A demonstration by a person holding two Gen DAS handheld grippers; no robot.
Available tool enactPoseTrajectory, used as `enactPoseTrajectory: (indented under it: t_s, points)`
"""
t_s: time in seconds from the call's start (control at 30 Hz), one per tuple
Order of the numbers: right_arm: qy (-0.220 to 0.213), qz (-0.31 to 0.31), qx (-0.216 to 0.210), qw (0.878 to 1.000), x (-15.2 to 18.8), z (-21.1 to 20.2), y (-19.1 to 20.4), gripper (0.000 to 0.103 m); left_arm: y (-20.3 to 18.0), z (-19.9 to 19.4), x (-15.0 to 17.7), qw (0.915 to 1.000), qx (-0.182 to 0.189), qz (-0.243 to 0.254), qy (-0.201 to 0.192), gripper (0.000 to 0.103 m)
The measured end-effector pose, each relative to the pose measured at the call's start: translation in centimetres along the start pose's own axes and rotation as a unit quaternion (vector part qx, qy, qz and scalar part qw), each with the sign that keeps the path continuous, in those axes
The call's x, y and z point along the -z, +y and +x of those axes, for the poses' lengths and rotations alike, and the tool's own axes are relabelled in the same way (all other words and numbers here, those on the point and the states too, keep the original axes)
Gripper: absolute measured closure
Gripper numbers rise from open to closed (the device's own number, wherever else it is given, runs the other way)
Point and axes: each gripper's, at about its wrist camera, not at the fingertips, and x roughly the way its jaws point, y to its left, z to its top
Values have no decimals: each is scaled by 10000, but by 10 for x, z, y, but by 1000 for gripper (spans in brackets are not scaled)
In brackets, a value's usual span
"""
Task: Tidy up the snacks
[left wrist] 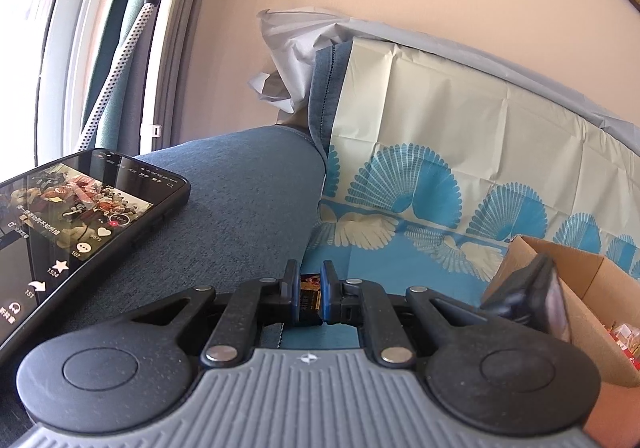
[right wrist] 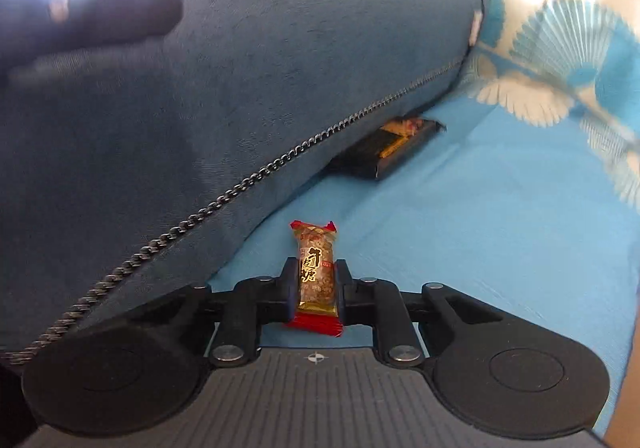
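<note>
Nougat candy (right wrist: 316, 275): red-gold wrapper, long axis running fwd along the fingers, pinched mid-body by right gripper (right wrist: 317, 280) above blue sheet (right wrist: 460, 228). Dark snack pack (right wrist: 386, 147) lies ahead of the candy, part tucked under sofa armrest (right wrist: 240, 67), long axis diagonal. Left gripper (left wrist: 310, 290) clamps a small dark packet (left wrist: 310, 298). Cardboard box (left wrist: 592, 312) right of it; phone (left wrist: 80, 224) on armrest.

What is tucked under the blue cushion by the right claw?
A dark snack packet pokes out from under the blue cushion. Its far part is covered, so nothing more shows.
</note>
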Motion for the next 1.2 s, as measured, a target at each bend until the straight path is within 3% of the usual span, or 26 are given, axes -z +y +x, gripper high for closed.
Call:
enactPoseTrajectory:
  t_s: [0.1, 0.33, 0.47, 0.57, 0.7, 0.77, 0.8, 0.93, 1.2]
  points:
    - [-193, 139, 136, 9996, 4, -34, 0, 86, 0, 0, 0, 10000, 11, 6, 4, 92]
    - [-75, 1037, 685, 9922, 35, -116, 8, 85, -5, 4, 1, 9998, -36, 142, 112, 91]
    - [-233, 1107, 1098, 9875, 56, -109, 3, 85, -12, 11, 1, 9990, -81, 347, 258, 89]
    - [-11, 1655, 1212, 9787, 68, -85, -14, 85, -19, 19, 4, 9977, -113, 539, 402, 88]
    - [131, 1546, 1460, 9770, 74, -70, -17, 84, -30, 33, 9, 9939, -222, 843, 674, 88]
    - [377, 1691, 1463, 9740, 77, -67, -23, 71, -37, 43, 11, 9915, -299, 988, 792, 85]
    - [363, 1641, 1469, 9748, 76, -67, -22, 71, -40, 51, 12, 9902, -309, 1058, 863, 81]
    - [406, 1484, 1438, 9776, 75, -65, -18, 69, -61, 94, 23, 9803, -606, 1541, 1074, 73]
    - [477, 1673, 1291, 9762, 72, -65, -23, 70, -86, 184, 36, 9588, -1344, 1983, 1526, 64]
